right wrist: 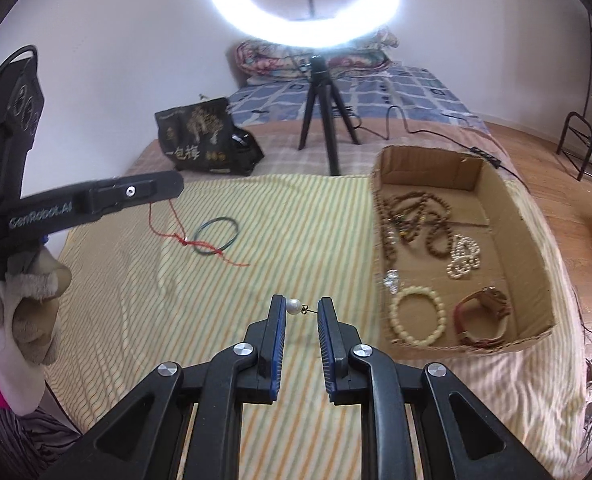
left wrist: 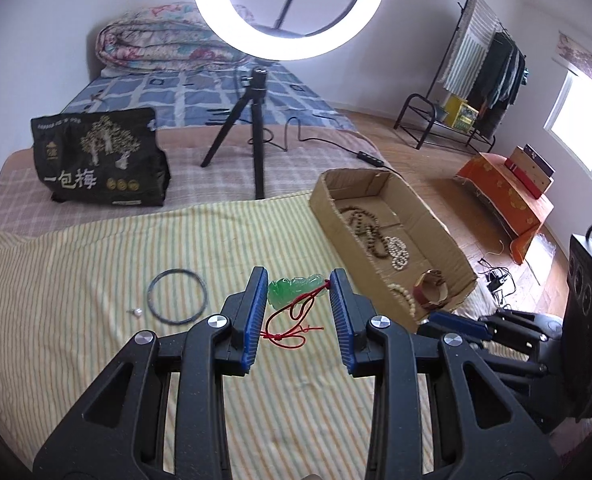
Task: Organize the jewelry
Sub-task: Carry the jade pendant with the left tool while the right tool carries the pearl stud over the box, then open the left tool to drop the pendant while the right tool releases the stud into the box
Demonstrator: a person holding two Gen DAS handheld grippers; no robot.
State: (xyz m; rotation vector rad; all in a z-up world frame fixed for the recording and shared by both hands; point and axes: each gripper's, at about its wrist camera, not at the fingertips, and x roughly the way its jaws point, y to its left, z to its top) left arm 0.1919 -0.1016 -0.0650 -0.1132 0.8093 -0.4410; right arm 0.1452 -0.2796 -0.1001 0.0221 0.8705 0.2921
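Note:
In the left wrist view my left gripper is shut on a green jade pendant, held above the striped cloth. Its red cord dangles below. The right wrist view shows my right gripper shut on a pearl earring, the pearl against the left pad and the post against the right one. It hovers left of the cardboard box. A dark thin bangle and a small pearl piece lie on the cloth. In the box lie brown beads, a white bead bracelet, a cream bracelet and a watch.
A ring light on a black tripod stands behind the cloth, its cable running to the right. A black printed bag sits at the back left. The bed's right edge drops to a wooden floor beside the box. My left gripper reaches in from the left.

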